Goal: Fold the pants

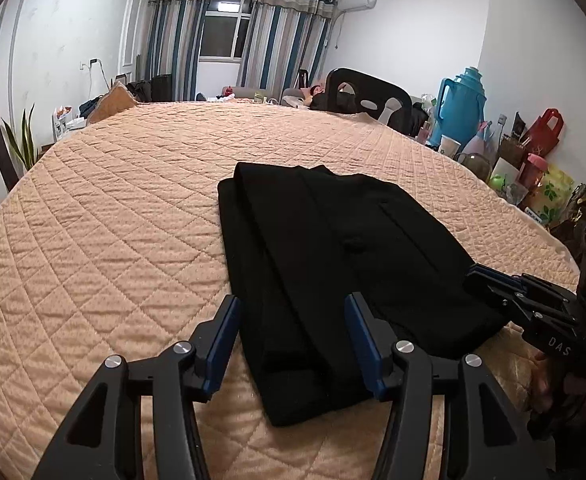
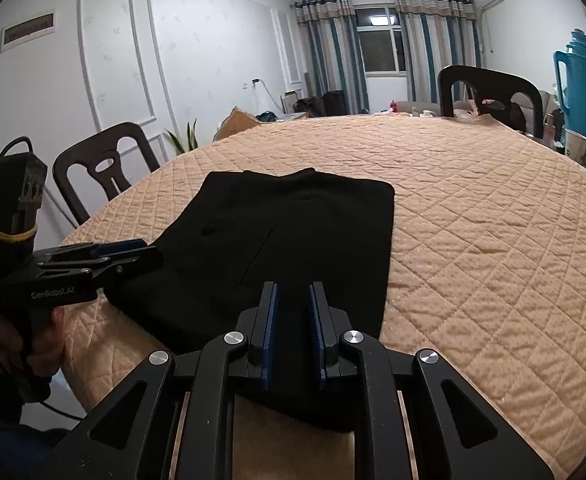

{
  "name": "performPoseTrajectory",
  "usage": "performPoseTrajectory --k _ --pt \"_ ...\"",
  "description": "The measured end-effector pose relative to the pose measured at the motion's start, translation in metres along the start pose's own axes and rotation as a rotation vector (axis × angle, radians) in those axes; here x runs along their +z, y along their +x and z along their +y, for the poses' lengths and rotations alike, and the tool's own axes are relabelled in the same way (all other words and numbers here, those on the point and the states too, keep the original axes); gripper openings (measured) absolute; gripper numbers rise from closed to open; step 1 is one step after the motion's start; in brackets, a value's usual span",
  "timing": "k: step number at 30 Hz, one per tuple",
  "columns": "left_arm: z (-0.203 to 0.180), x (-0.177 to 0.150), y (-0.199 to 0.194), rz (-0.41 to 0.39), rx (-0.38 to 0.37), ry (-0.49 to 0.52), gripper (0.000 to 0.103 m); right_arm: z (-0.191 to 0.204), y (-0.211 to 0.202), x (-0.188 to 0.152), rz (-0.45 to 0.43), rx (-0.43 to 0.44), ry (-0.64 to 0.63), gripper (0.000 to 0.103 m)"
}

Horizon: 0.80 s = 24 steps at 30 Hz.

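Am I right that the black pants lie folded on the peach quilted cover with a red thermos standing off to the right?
Not quite: the thermos is blue, as the left wrist view shows. The black pants do lie folded on the peach quilted cover.

One pants (image 1: 333, 264); two grippers (image 1: 291, 312) (image 2: 293, 300); perhaps two chairs (image 2: 105, 168)

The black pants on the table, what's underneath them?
The black pants lie folded on a peach quilted cover that spreads out past them on every side. Whatever is beneath that cover, and between the pants' own layers, is hidden.
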<state>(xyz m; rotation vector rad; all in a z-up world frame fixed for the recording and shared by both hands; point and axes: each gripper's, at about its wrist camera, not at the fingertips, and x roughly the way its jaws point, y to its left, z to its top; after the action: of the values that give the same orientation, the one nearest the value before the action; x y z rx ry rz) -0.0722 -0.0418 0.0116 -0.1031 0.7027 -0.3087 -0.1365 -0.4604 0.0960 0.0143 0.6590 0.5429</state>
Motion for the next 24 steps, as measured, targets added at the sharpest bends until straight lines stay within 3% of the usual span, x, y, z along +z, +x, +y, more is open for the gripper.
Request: performPoseTrajectory --k 10,14,18,24 --pt "0.001 0.011 -0.002 0.015 0.005 0.021 0.058 -0.009 -0.005 0.011 0.05 0.01 0.026 0.028" --pt "0.017 0.026 0.008 0.031 -0.004 -0.04 0.058 -0.037 0.003 0.023 0.064 0.048 0.157 0.029" --pt "0.033 0.036 0.027 0.08 -0.061 -0.119 0.058 -0.069 0.025 0.032 0.125 0.13 0.329 0.043" --pt "0.038 0.043 0.05 0.132 -0.137 -0.208 0.061 -0.087 0.056 0.042 0.198 0.191 0.427 0.043"
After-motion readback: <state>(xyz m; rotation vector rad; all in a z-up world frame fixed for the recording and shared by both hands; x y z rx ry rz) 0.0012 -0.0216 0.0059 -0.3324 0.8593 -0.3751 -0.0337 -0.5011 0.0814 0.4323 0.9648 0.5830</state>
